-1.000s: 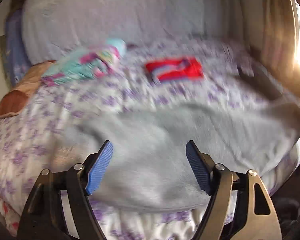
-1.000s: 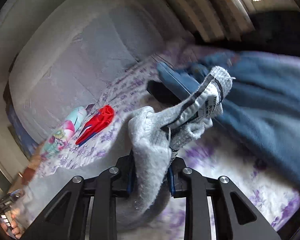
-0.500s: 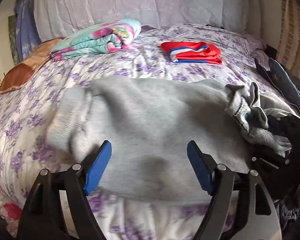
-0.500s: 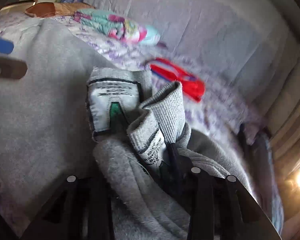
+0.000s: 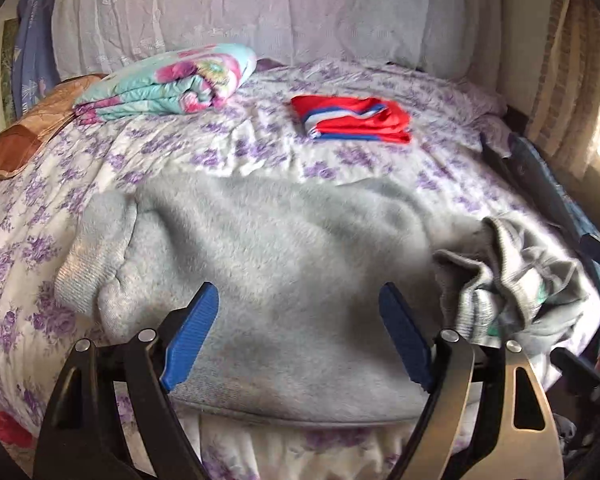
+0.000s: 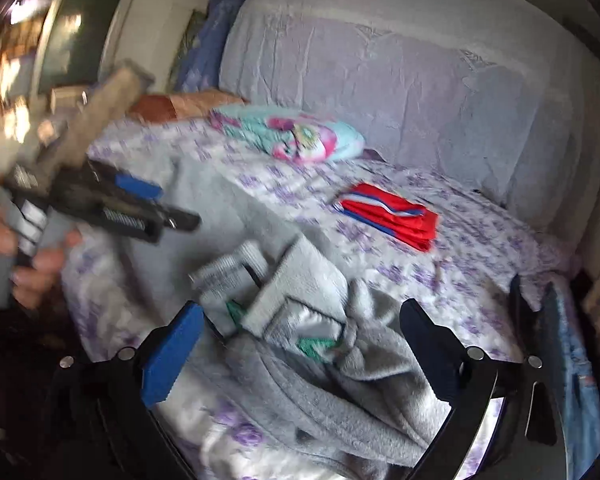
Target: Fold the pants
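Left wrist view: left gripper (image 5: 300,336) jaws wide, empty, above grey pants (image 5: 268,256) spread flat across the bed (image 5: 228,148); waistband bunched at right. Right wrist view: right gripper (image 6: 296,352) jaws wide, empty, over crumpled waistband (image 6: 300,304); folded red garment (image 6: 388,216) lies well beyond.
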`<state>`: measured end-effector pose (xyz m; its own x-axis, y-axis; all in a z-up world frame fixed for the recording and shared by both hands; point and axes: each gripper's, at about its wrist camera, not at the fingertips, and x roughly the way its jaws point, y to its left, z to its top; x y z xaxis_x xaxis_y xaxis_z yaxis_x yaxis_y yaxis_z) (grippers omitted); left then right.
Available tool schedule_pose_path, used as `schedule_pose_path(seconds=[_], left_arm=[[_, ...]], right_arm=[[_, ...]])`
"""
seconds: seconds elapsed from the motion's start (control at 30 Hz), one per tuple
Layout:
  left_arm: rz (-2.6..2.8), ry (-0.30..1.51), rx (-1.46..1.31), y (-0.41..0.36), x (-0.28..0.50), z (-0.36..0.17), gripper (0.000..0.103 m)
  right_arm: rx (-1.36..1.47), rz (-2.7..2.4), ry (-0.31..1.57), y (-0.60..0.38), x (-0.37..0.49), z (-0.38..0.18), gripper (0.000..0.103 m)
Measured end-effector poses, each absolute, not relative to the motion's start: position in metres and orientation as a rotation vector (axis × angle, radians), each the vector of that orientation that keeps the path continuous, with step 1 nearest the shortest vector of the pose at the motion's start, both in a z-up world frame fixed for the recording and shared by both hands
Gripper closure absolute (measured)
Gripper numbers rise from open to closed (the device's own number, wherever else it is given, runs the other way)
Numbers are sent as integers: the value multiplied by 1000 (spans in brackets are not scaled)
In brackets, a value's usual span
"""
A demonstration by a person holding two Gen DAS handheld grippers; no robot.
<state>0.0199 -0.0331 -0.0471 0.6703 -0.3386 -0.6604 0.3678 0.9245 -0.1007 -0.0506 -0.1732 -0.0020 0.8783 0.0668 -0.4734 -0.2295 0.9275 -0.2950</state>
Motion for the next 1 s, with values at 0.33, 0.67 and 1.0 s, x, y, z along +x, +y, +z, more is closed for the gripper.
schedule_pose_path(seconds=[0.33,0.67,1.0], left_arm=[[-421,814,223,-93,22,-81,19],[-417,821,208,-91,28,-89,18],[-391,808,188,-72,27,-86,18]], right_arm=[[-557,190,686,-164,1,-34,51],[-171,287,579,-201,1,67,88],[-281,357,819,-134,20,-31,87]])
